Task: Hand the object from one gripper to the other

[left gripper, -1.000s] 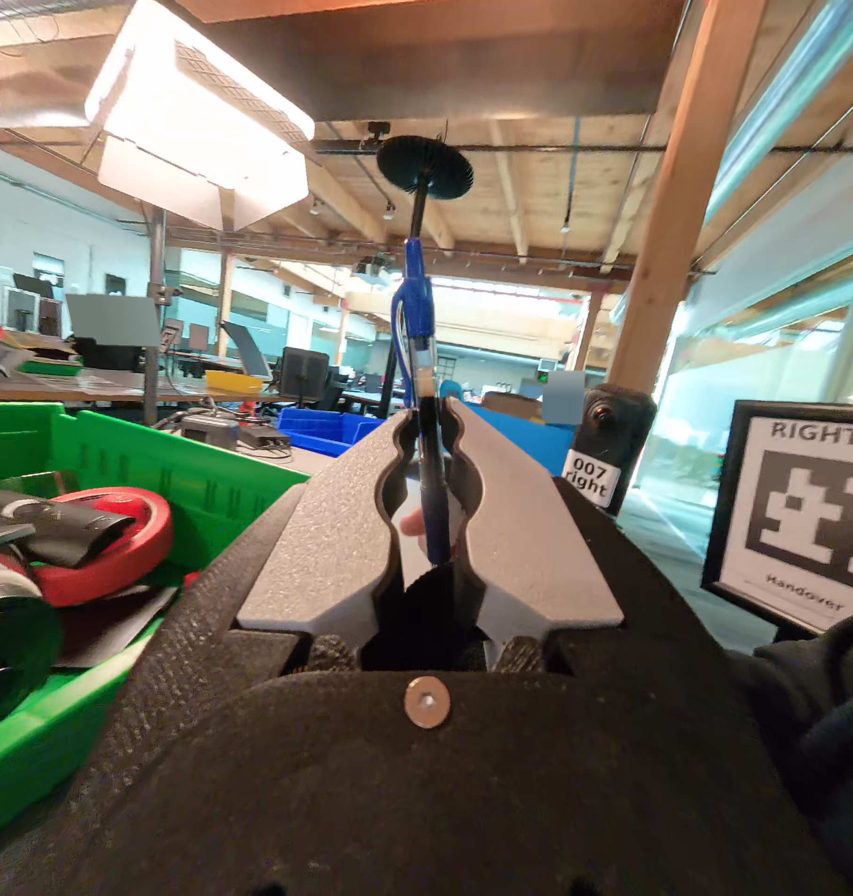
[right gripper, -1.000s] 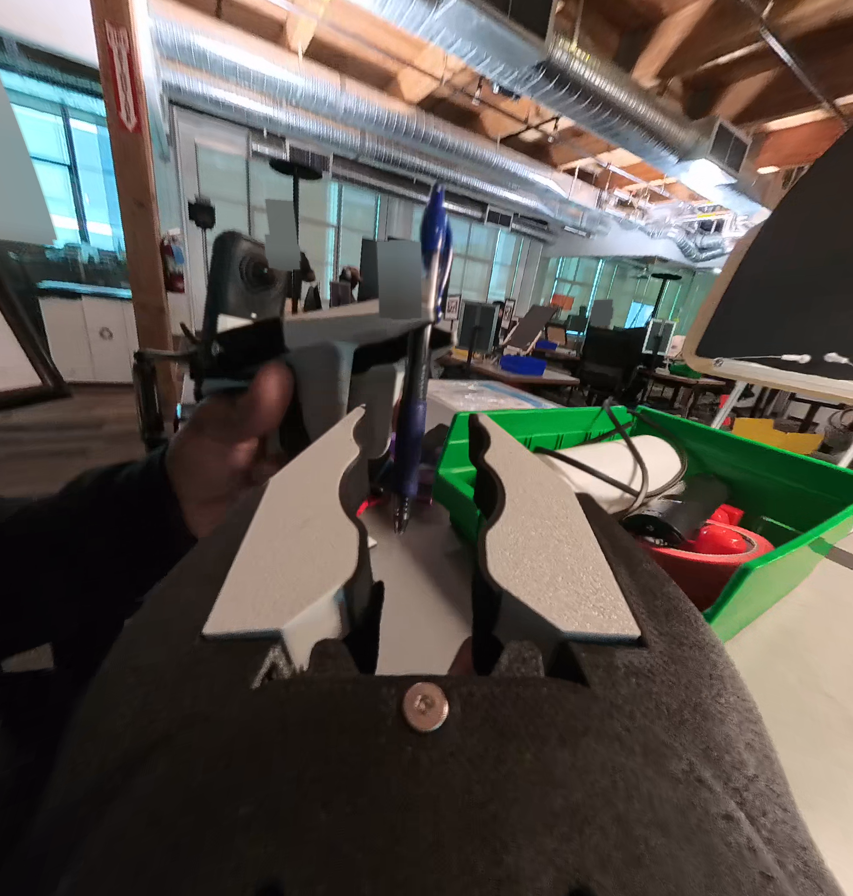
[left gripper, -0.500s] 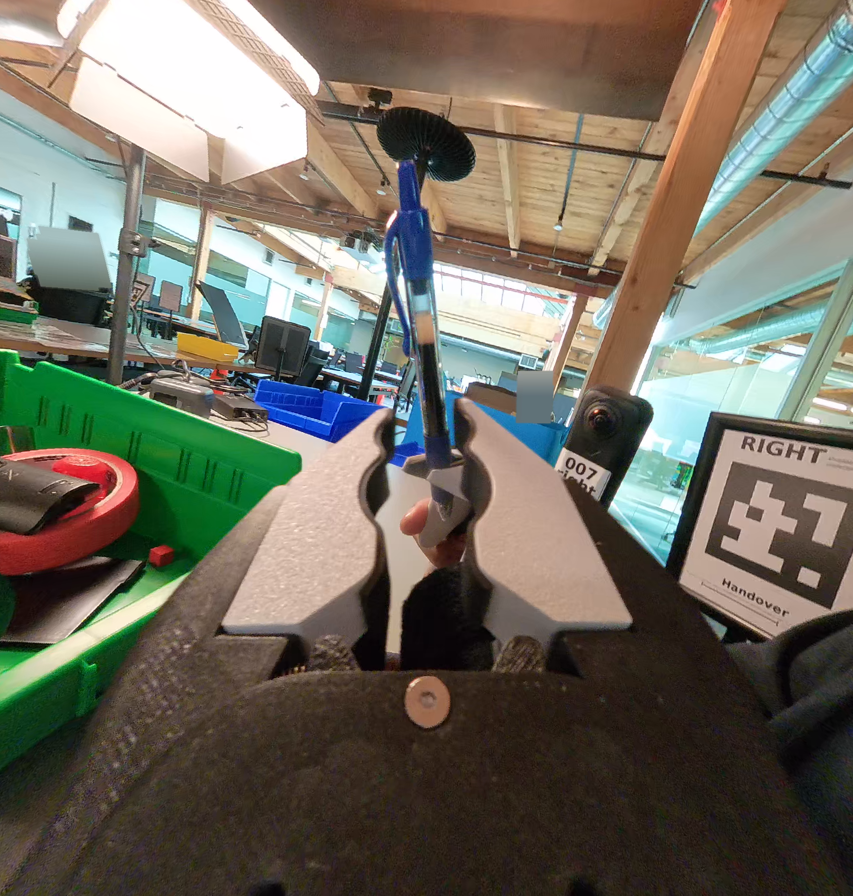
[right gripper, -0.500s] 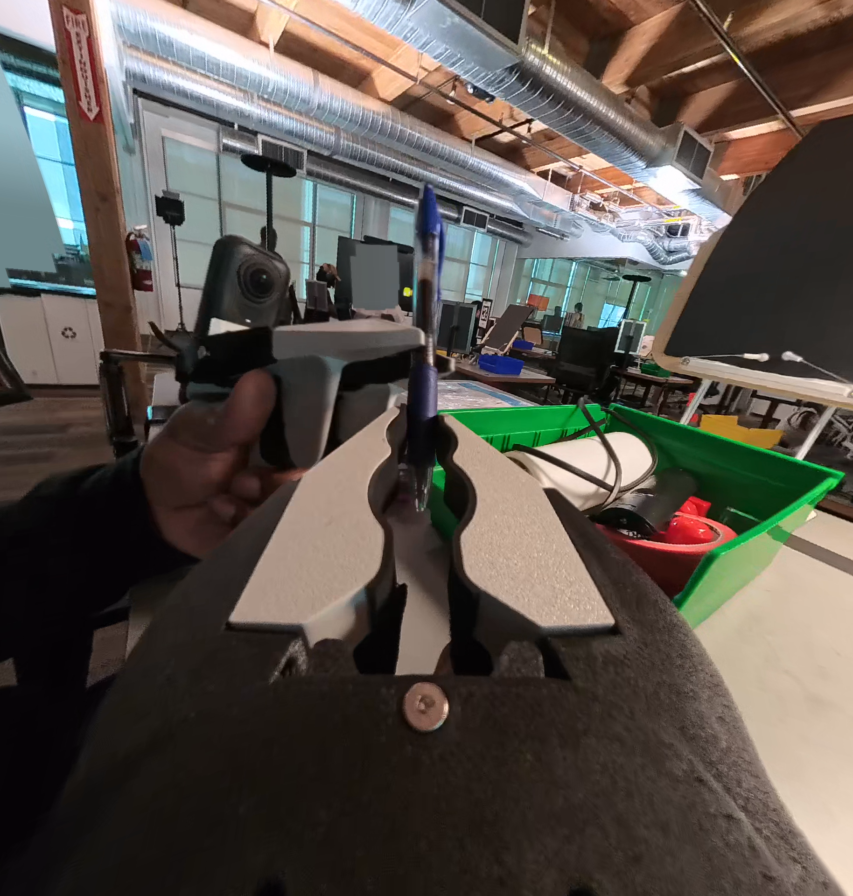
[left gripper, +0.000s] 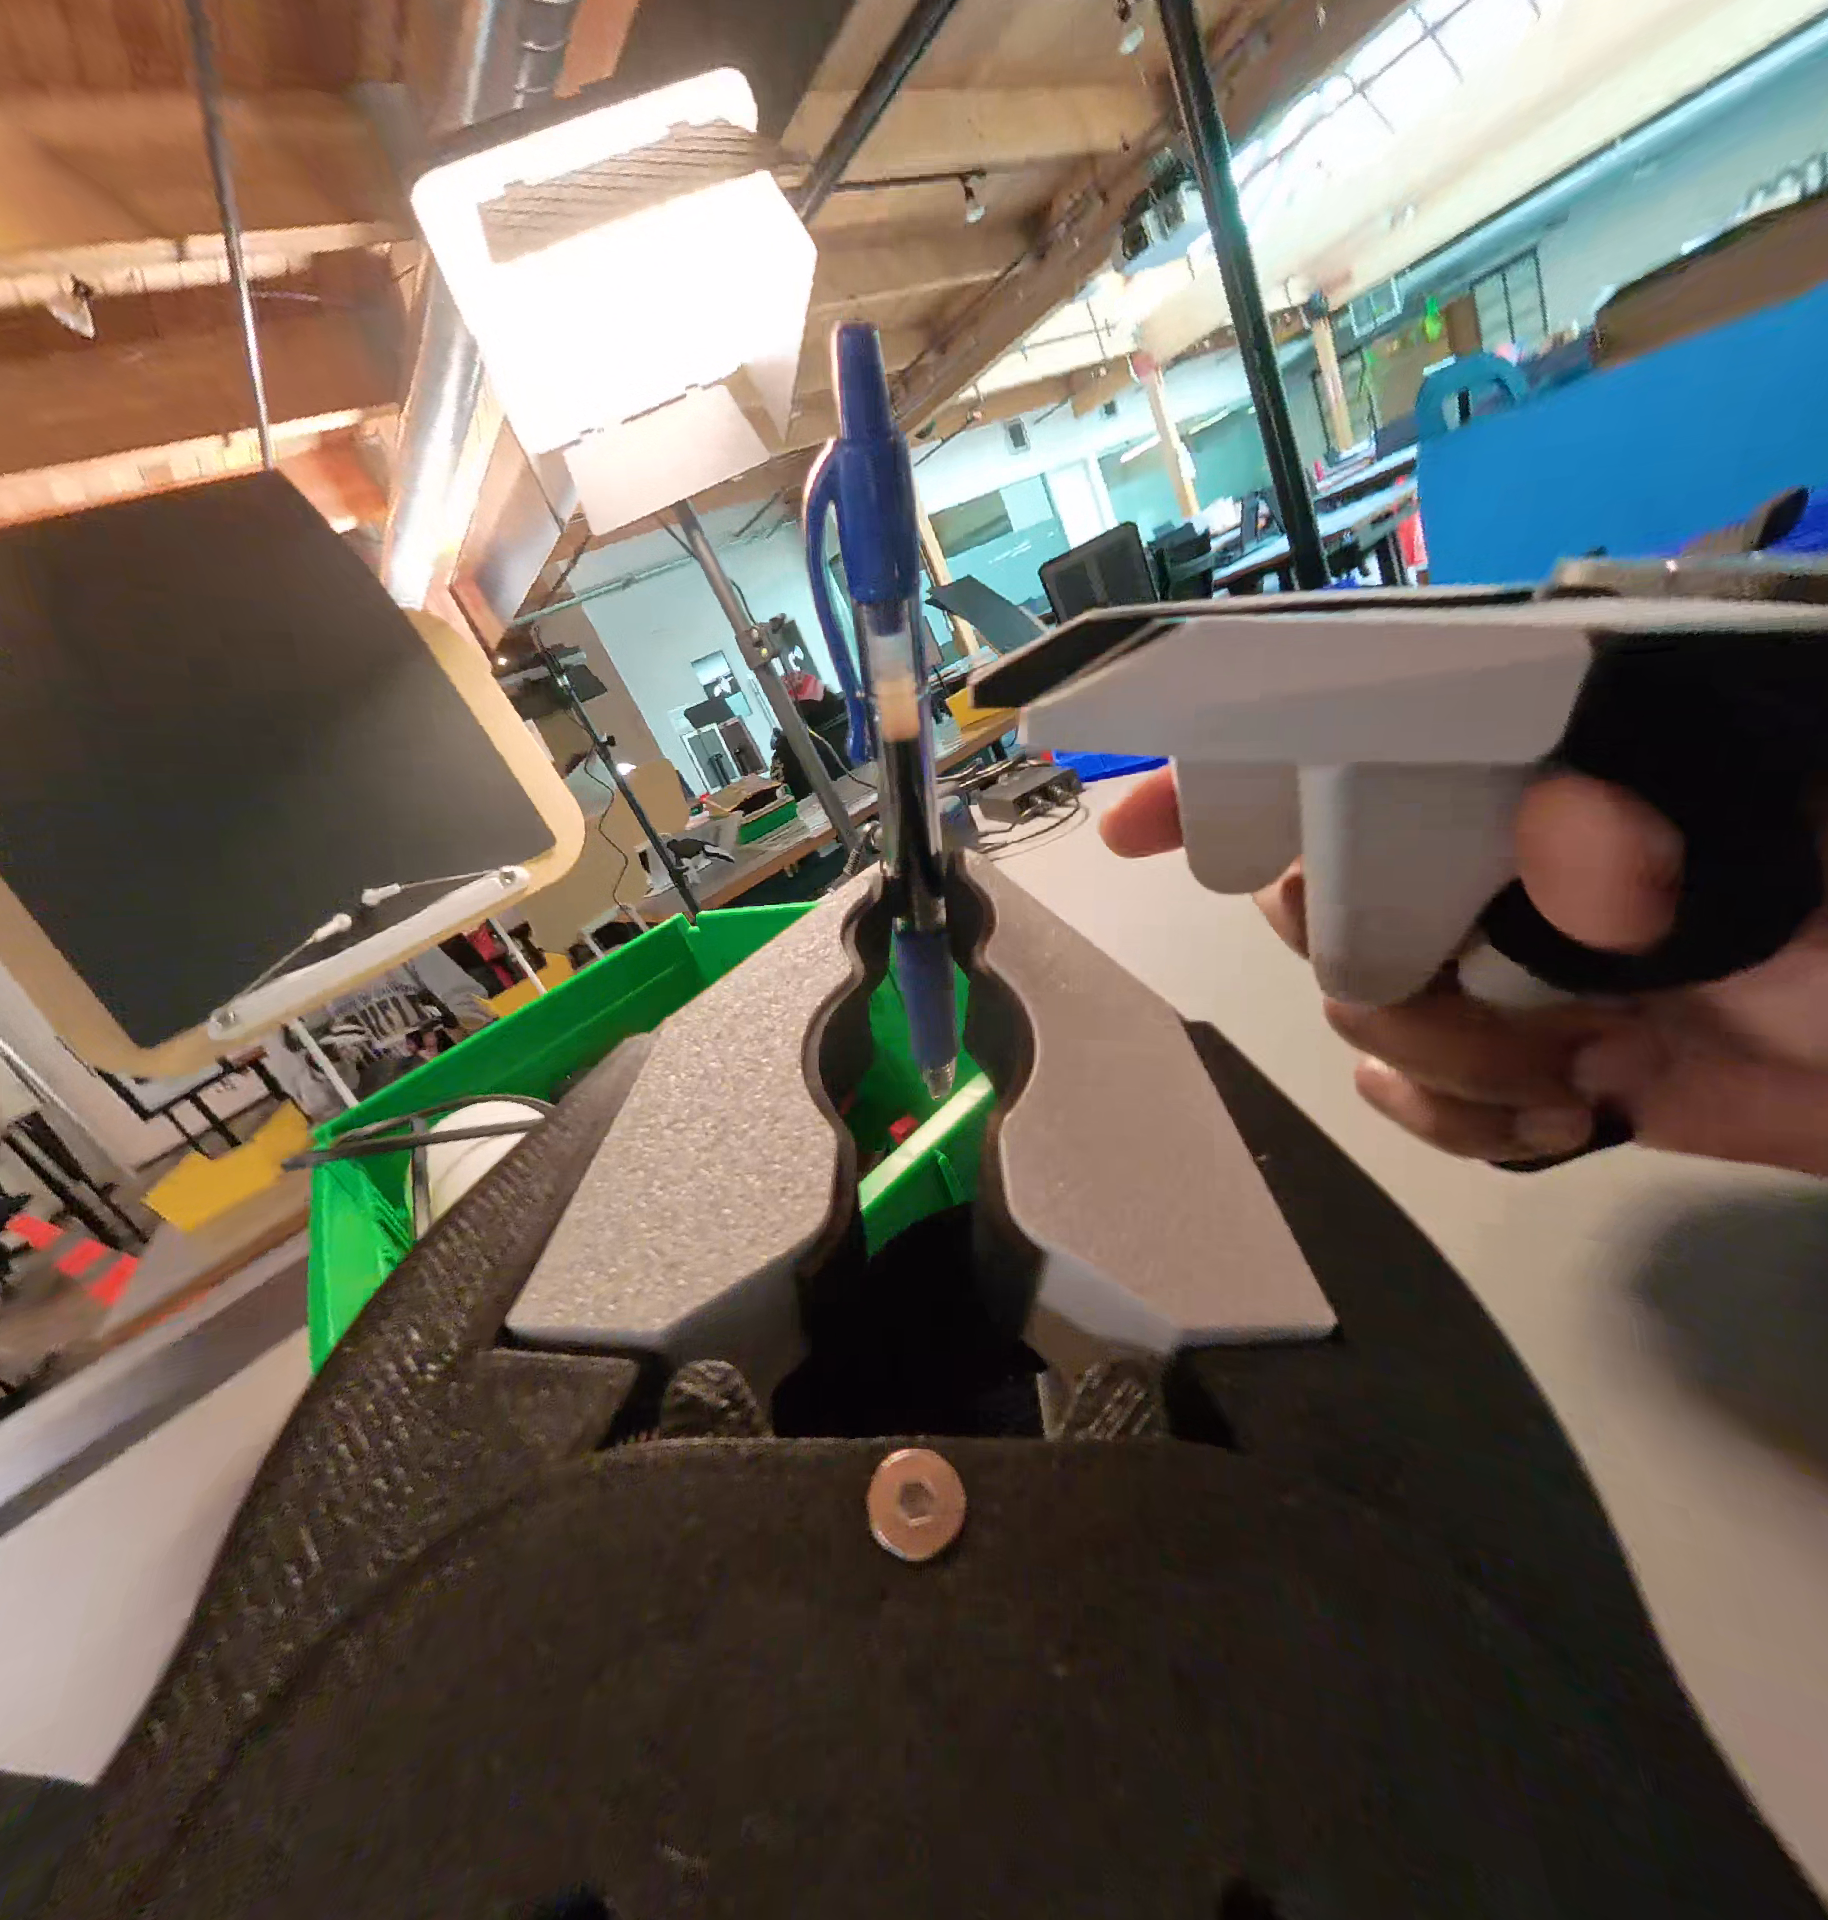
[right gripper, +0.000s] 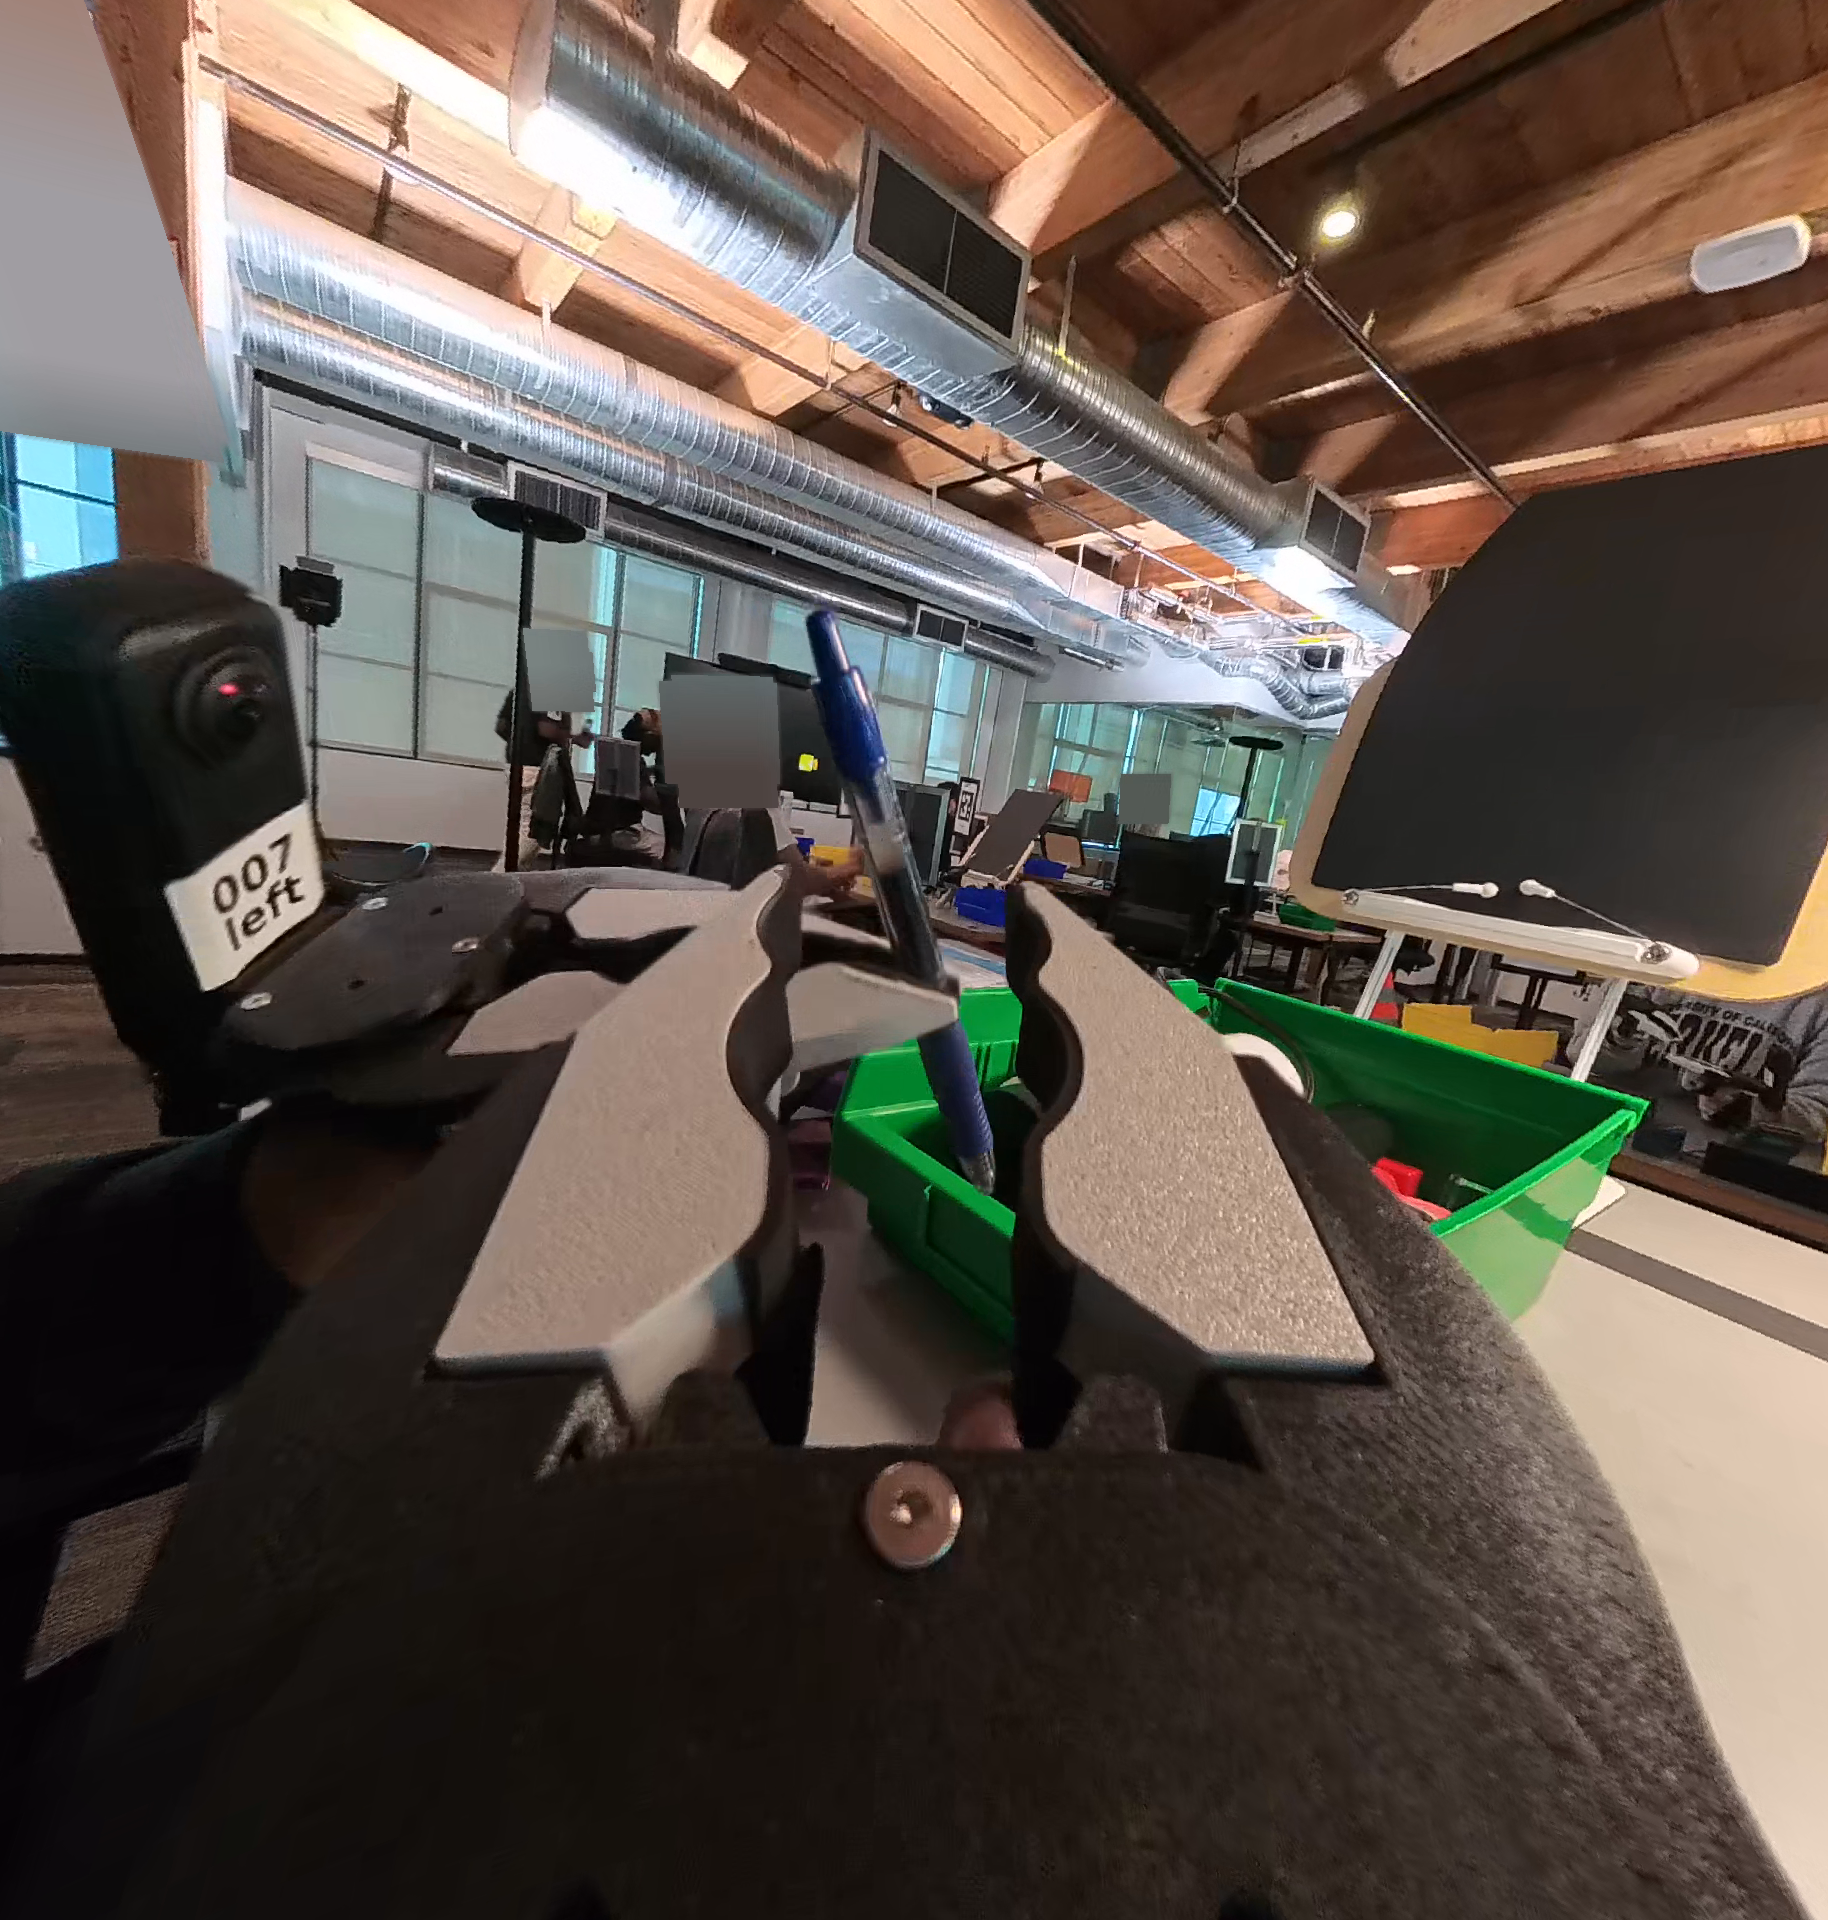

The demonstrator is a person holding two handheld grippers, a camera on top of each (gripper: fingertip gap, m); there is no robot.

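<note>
Workshop hall, timber ceiling, pale tabletop (left gripper: 1429, 1278); contents listed left to right from the left wrist view.

Black board (left gripper: 214, 727) on a stand: far left of the jaws, well apart.

Green bin (left gripper: 598, 997): on the tabletop, ahead and left of the left jaws, one corner showing through the gap behind them. Holds a white roll and other items too hidden to name.

Lamp (left gripper: 619, 260): overhead, lit, above and left of the jaws.

Left gripper (left gripper: 915, 883): jaws together, clamped at their very tips on the pen.

Pen (left gripper: 879, 582): blue, near upright, clip end up, point down in the hollow between the left jaws. Most of the barrel stands free above the tips.

Right gripper (right gripper: 899, 894): jaws apart, holding nothing. From its own view the pen appears in the gap, tilted (whether it lies inside the jaws or just ahead of them cannot be told). From the left view its tip sits just right of the barrel, not touching.

Hand (left gripper: 1512, 1018): right of the left jaws, around the right gripper's handle.

Step, as judged: the pen is with the left gripper and the transfer is not made. The next move calls for the right jaws to straddle the free upper barrel and clamp before the left jaws part.
</note>
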